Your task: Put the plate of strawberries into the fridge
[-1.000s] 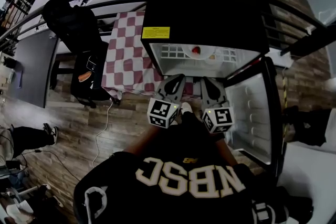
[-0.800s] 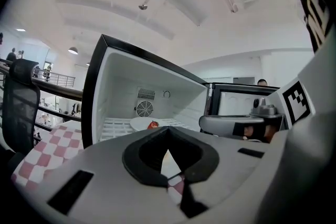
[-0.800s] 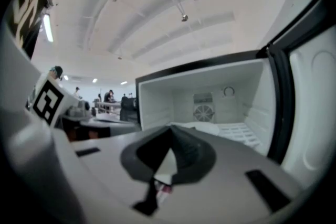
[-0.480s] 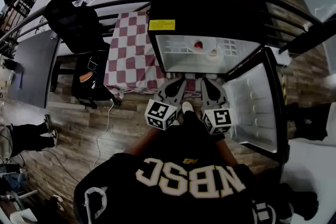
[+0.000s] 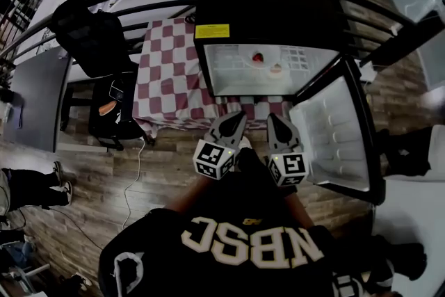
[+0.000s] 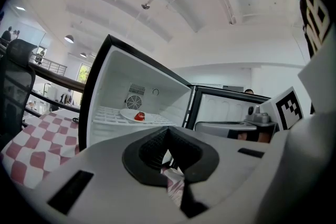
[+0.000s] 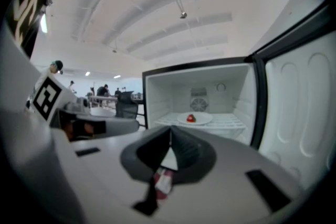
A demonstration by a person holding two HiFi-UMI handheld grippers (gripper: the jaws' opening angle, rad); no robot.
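Head view | plate in fridge (shelf) | beyond left gripper, right gripper

Fridge lining smooth white plastic, apparently; floor wood-grained.

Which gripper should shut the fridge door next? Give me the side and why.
Probably right. The plate already sits on the fridge shelf, and the open door swings out on the right, beside the right gripper. The left gripper is farther from it. Both are shut and empty.
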